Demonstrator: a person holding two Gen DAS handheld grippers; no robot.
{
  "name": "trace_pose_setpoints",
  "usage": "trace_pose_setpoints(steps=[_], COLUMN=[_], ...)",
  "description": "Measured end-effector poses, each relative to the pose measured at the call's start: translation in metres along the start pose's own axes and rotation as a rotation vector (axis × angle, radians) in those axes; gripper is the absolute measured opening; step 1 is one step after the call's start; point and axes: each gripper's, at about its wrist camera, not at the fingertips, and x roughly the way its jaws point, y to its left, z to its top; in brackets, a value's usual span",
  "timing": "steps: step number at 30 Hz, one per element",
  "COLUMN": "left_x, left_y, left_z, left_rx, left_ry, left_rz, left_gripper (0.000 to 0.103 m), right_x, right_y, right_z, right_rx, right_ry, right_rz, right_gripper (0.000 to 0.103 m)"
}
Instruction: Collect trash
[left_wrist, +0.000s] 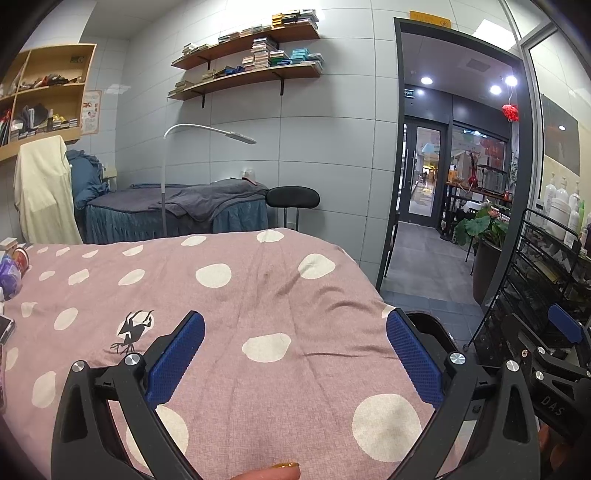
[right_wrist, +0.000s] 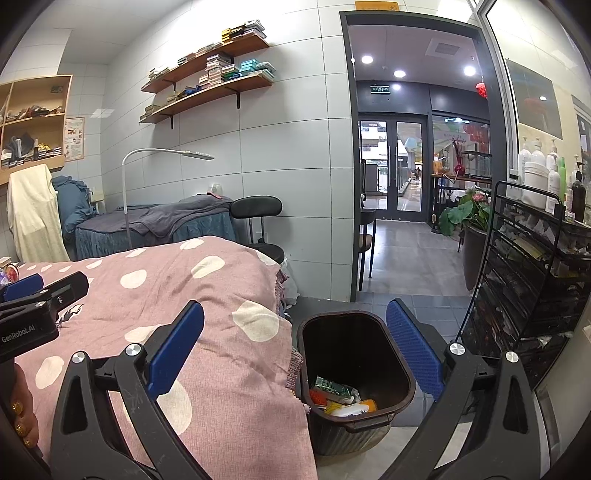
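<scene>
A dark brown trash bin (right_wrist: 399, 354) stands on the floor beside the bed's right edge, with several wrappers and packets (right_wrist: 340, 397) at its bottom. My right gripper (right_wrist: 295, 350) is open and empty, held above the bin and the bed edge. My left gripper (left_wrist: 295, 354) is open and empty over the pink polka-dot bedspread (left_wrist: 236, 295). The left gripper also shows at the left edge of the right wrist view (right_wrist: 33, 295). The right gripper shows at the right edge of the left wrist view (left_wrist: 554, 350). A few small packets and jars (left_wrist: 11, 273) lie at the bed's far left edge.
A black wire rack (right_wrist: 535, 288) with bottles on top stands right of the bin. A black stool (right_wrist: 258, 221) and a second, blue-covered bed (right_wrist: 155, 225) with a floor lamp (right_wrist: 162, 155) are beyond. An open doorway (right_wrist: 406, 166) leads to a corridor. Potted plant (right_wrist: 465, 218) by the door.
</scene>
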Motion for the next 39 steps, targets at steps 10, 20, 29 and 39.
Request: trace_pose_setpoints(steps=[10,20,29,39], left_x=[-0.0008,0.0007,0.0005,0.003], left_y=[-0.0011,-0.0015,-0.0003,0.0], left_z=[-0.0007,-0.0031,-0.0048,-0.006], left_rx=[0.004,0.003,-0.005,0.0], left_ry=[-0.002,0.005,0.005,0.021], left_rz=[0.001,-0.001,-0.011,-0.006], left_gripper=[0.097,0.097,0.097,0.097], right_x=[0.0008,0.0012,0.0018,0.0029], right_y=[0.0014,0.0034,0.0044,0.0065], right_z=[-0.0019,-0.0037,-0.0042,-0.0054], right_rx=[0.004,0.007,0.008,0.009], right_ry=[0.005,0.008,0.011,0.014], right_rz=[-0.004,-0.007,-0.009,-0.009], right_gripper=[0.097,0.097,0.097,0.097])
